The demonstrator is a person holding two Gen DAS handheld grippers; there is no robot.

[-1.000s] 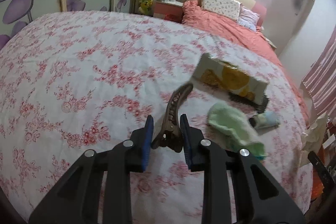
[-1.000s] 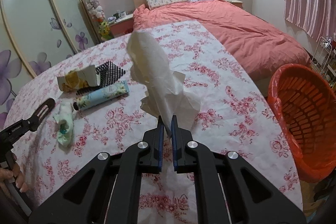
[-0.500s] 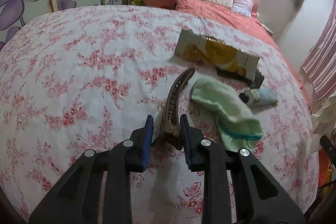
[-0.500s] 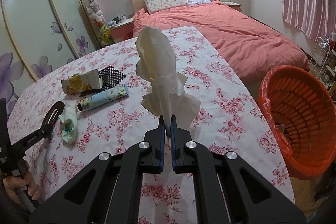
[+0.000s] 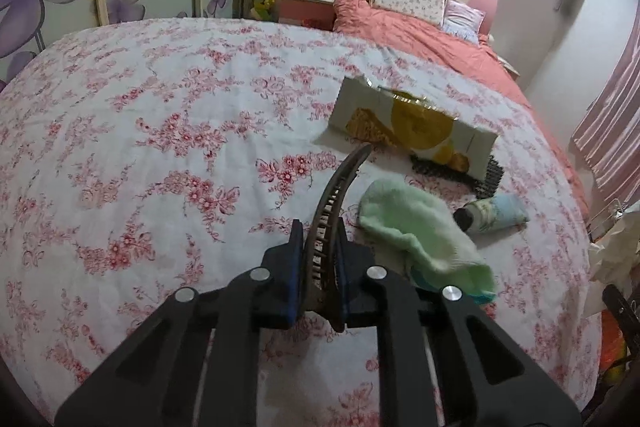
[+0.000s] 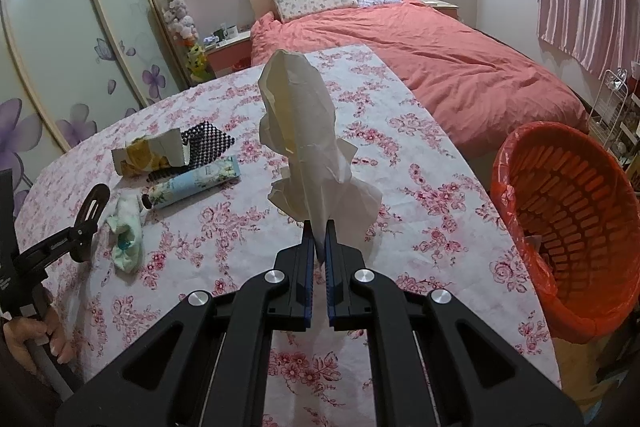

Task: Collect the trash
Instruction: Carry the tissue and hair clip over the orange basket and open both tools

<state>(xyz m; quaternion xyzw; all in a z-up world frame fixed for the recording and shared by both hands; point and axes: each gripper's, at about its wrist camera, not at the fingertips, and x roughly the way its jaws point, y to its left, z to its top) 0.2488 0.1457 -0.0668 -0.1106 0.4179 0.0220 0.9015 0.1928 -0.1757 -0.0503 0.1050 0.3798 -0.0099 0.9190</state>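
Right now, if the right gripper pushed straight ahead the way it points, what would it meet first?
The right gripper, shut on the crumpled tissue, points down at bare floral tablecloth, so cloth probably comes first. The orange basket sits off to its right, outside that line. Depth is uncertain.

No wording can be read anywhere in either view. The blue floral tube point(image 6: 192, 187) lying on the flowered desk point(image 6: 420, 163) carries a small line of print near its flat end, too fine to make out. The torn white-and-yellow carton point(image 5: 408, 125) beside it shows only coloured shapes, no legible lettering. A pale marking runs along the black arm of the left hand-held gripper point(image 6: 86, 223), seen from the right wrist, but it is too small and blurred to read.
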